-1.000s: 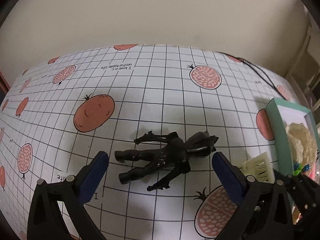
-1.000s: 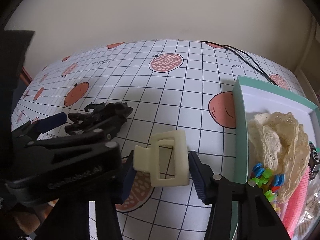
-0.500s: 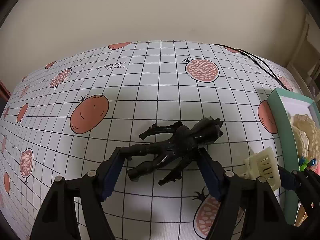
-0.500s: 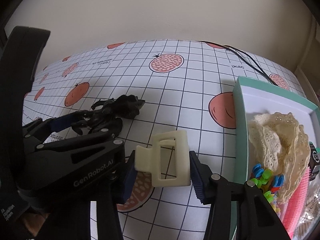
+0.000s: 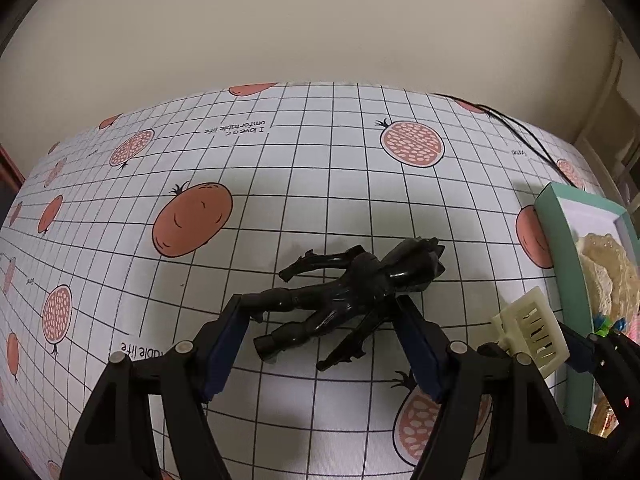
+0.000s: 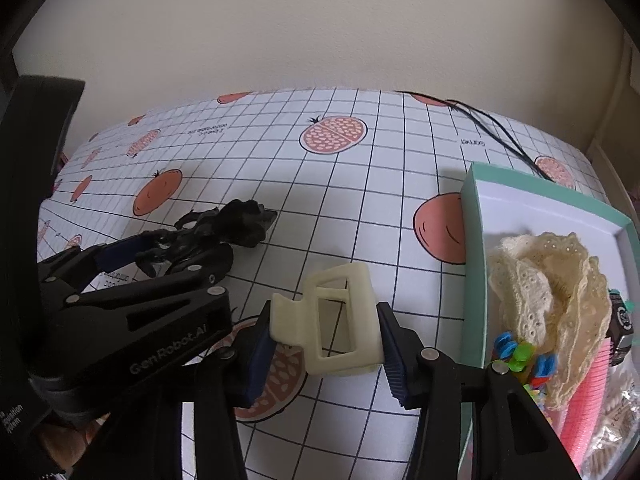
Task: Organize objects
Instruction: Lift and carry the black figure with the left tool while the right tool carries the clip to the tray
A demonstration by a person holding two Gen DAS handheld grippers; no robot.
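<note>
1. The left tool (image 5: 320,334) has its two blue-padded fingers (image 5: 224,352) closed in on a glossy black plastic action figure (image 5: 348,292), one pad at the figure's legs and the other at its lower arm and hip; both pads appear to touch it, so the tool is clamped on the figure.
2. The black figure lies on its side across the desk (image 5: 320,168), head toward the right and legs toward the left, on a white grid-patterned cloth printed with orange fruit and pomegranate halves.
3. The right tool (image 6: 326,344) is clamped on a cream rectangular plastic hair claw clip (image 6: 340,328), its blue ribbed pads pressed against both sides of the clip, which is held just above the cloth.
4. From the left wrist view the same cream clip (image 5: 532,330) shows at the right edge, just beside the mint-green box.
5. The mint-green shallow cardboard box (image 6: 476,248) with a white inside sits at the right of the desk, close beside the held clip.
6. Inside the box lie a cream lace fabric piece (image 6: 552,280), small bright blue and green plastic clips (image 6: 520,356), a pink ribbed item (image 6: 592,396) and a dark watch-like object (image 6: 620,320) at the far right.
7. A thin black cable (image 6: 496,132) runs over the far right corner of the desk behind the box.
8. A plain beige wall (image 5: 320,24) stands behind the desk.
</note>
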